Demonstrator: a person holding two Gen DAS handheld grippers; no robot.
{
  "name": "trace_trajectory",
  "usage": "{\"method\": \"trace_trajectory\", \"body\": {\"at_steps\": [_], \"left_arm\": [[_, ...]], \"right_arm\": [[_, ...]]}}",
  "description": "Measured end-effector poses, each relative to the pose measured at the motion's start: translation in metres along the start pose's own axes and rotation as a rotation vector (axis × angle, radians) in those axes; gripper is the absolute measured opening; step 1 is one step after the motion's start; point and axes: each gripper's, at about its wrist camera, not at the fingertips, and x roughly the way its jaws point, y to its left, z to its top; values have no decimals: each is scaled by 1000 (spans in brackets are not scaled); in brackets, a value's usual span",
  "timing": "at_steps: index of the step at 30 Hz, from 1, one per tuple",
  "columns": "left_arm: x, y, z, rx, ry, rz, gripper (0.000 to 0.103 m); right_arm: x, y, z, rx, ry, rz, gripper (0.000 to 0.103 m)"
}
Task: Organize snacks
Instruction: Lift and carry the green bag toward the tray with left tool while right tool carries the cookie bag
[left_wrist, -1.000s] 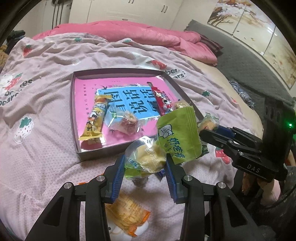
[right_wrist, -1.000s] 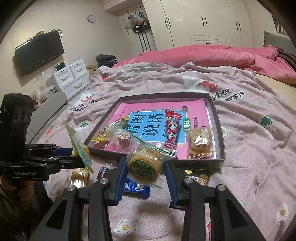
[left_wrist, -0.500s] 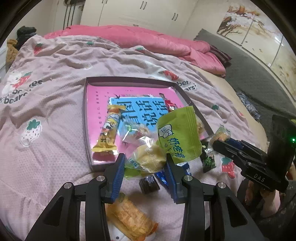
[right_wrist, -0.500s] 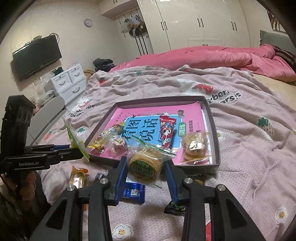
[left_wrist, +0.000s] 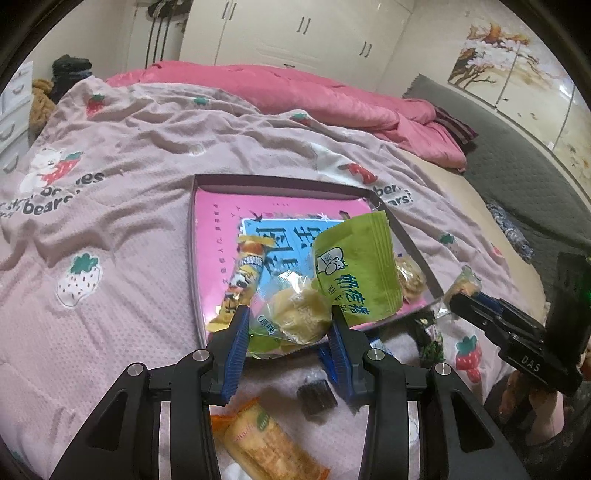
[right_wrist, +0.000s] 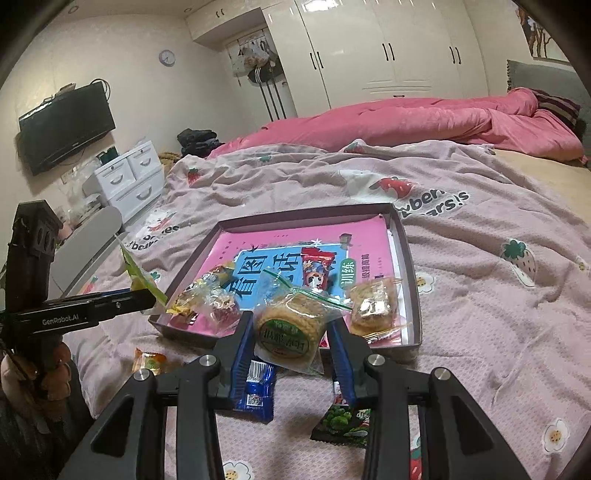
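Note:
My left gripper (left_wrist: 290, 326) is shut on a green snack packet (left_wrist: 354, 266) with a pale cake inside, held just above the near edge of the dark tray (left_wrist: 280, 179). My right gripper (right_wrist: 290, 332) is shut on a round cookie in a clear wrapper (right_wrist: 288, 325), in front of the tray's near rim (right_wrist: 412, 266). Each gripper shows in the other's view: the left gripper (right_wrist: 147, 295) at the left, the right gripper (left_wrist: 461, 295) at the right. In the tray lie a yellow stick snack (left_wrist: 245, 280), a red stick snack (right_wrist: 316, 271) and a wrapped cookie (right_wrist: 375, 304).
Loose snacks lie on the pink bedspread before the tray: an orange packet (left_wrist: 266, 439), a small dark packet (left_wrist: 317, 395), a blue packet (right_wrist: 256, 387) and a green-black packet (right_wrist: 345, 421). A pink quilt (right_wrist: 406, 122) is heaped at the far side. A hand (right_wrist: 22, 373) holds the left gripper.
The tray has slid rightward in the left wrist view as my left gripper swung left with the green packet. The right gripper has barely moved. Both grips are unchanged.

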Motion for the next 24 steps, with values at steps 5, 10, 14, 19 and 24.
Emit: {"method": "trace_trajectory", "body": {"at_steps": [5,10,14,19,24], "left_arm": [[7,3,4,-18,-9,8,43],[15,2,4,-16,-4,19,43],[22,1,3,-9,8,29,43],[29,0,2,4,20,42,43],[36,-2,0,13,33,47,43]], "right_arm": [[2,-1,2,2,-5,-4,40],[4,-5,5,6,-14,-7,40],[5,-9,7,18,-23,-12,40],[7,-12,10,24,-26,-17,40],[8,-12,11,21,-31,-14,40]]}}
